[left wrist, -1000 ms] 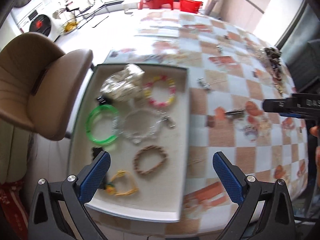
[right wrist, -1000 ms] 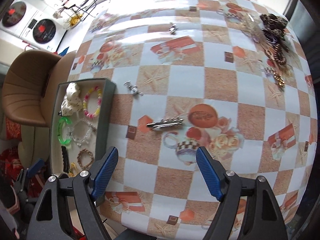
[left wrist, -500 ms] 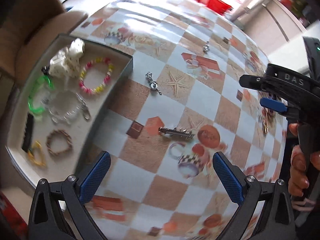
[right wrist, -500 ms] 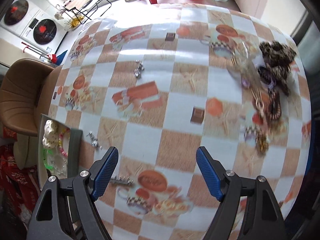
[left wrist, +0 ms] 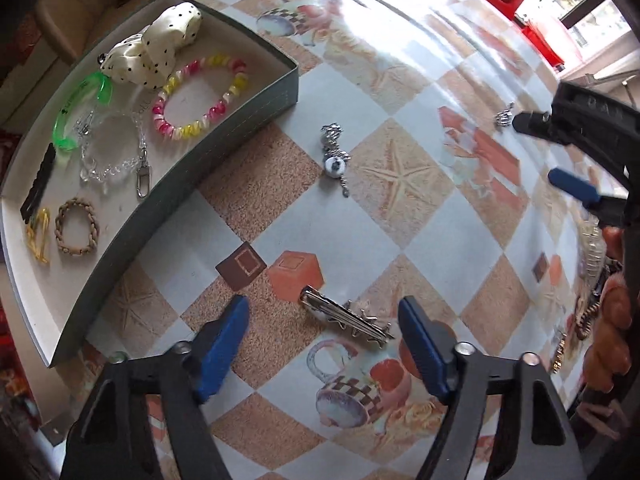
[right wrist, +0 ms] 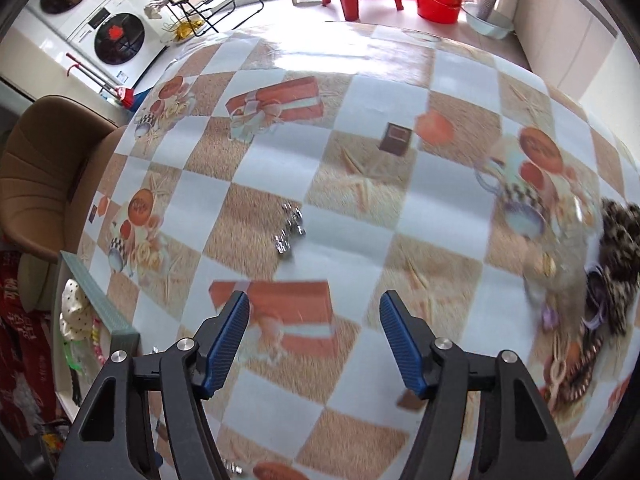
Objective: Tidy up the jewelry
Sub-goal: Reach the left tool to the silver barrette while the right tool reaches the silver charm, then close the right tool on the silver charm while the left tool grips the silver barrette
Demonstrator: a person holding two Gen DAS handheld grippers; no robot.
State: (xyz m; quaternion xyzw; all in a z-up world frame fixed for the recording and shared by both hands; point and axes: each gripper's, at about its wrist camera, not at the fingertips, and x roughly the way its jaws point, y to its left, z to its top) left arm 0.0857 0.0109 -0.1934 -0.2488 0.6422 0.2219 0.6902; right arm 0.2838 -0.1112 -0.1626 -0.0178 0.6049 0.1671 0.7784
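Several bracelets already lie in the tray (left wrist: 256,96). The left hand-held gripper (left wrist: 322,344), jaws closing and not yet touching, straddles a hair clip (left wrist: 346,318); the right hand-held gripper (right wrist: 314,344), closing on nothing, faces a charm (right wrist: 289,230) ahead on the tabletop (right wrist: 360,216).

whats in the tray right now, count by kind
From the left wrist view, inside the tray:
Bracelets and bangles: 4 (green bangle, clear chain bracelet, pink and yellow bead bracelet, brown braided bracelet)
Polka-dot fabric scrunchie: 1
Black hair clip: 1
Yellow piece, kind unclear: 1
Total: 7
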